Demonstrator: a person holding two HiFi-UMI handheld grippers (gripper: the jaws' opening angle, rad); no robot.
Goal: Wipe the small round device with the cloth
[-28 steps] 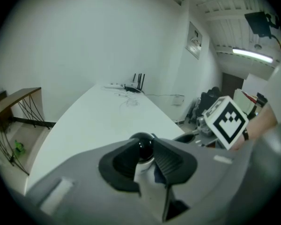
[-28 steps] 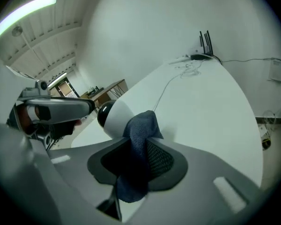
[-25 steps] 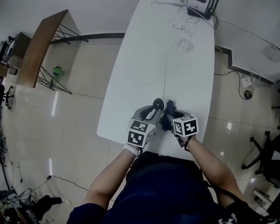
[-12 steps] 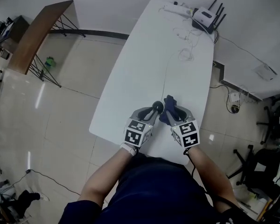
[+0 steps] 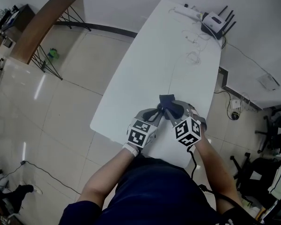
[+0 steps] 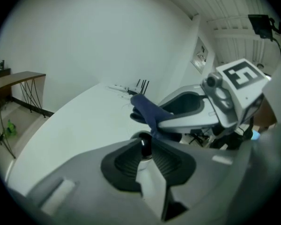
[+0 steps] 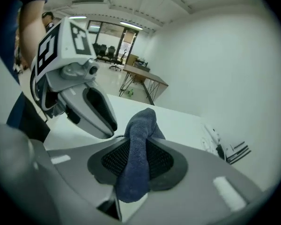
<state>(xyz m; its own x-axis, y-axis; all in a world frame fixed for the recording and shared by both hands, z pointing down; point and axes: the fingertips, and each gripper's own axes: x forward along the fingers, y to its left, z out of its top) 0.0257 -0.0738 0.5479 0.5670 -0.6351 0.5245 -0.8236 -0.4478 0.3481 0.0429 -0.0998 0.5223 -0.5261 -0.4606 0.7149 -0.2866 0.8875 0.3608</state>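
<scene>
At the near end of the white table [image 5: 145,64], my left gripper [image 5: 155,113] holds the small round device, a dark glossy knob [image 6: 142,143] pinched between its pads. Its jaws are closing on it. My right gripper [image 5: 172,112] is shut on a dark blue cloth [image 7: 136,156], which sticks out past its tips. In the head view the cloth [image 5: 167,101] lies over the device and hides it. In the left gripper view the cloth [image 6: 147,110] hangs down onto the device's top from the right gripper [image 6: 187,111].
A router with antennas [image 5: 215,25], a white power strip [image 5: 187,11] and loose thin cables [image 5: 194,55] lie at the table's far end. A wooden desk [image 5: 42,27] stands on the tiled floor at left. Office chairs [image 5: 260,172] stand at right.
The right gripper has brought the cloth leftward from beside the device onto its top, so the device no longer shows in the head view. Both grippers sit slightly farther right.
</scene>
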